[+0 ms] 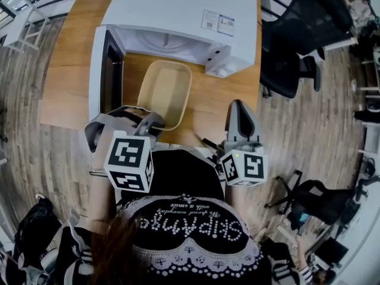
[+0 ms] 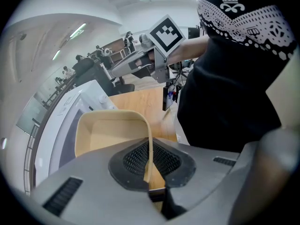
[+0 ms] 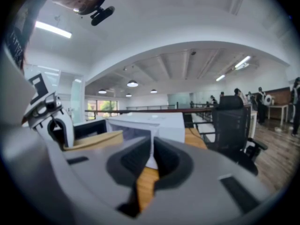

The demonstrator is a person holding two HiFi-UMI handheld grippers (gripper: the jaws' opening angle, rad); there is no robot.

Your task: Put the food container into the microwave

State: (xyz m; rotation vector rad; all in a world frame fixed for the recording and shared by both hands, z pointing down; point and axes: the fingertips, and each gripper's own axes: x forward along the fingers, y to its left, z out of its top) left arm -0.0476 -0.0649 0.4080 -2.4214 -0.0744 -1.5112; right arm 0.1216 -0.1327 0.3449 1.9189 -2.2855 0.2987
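A beige, empty food container (image 1: 165, 91) is in front of the white microwave (image 1: 178, 10), whose door (image 1: 96, 70) stands open to the left. Whether the container rests on the wooden table (image 1: 65, 88) or hangs just above it I cannot tell. My left gripper (image 1: 145, 122) is shut on the container's near rim. In the left gripper view the thin rim (image 2: 149, 139) is pinched between the pads of that gripper (image 2: 149, 165). My right gripper (image 1: 240, 108) hovers to the right of the container, shut and empty. The right gripper (image 3: 152, 161) faces the microwave (image 3: 154, 125), with the container (image 3: 93, 139) to its left.
Black office chairs (image 1: 291, 46) stand to the right of the table. The microwave's control panel corner (image 1: 222, 64) juts out at the right of the cavity opening. A person's dark printed top (image 1: 190, 230) fills the bottom of the head view.
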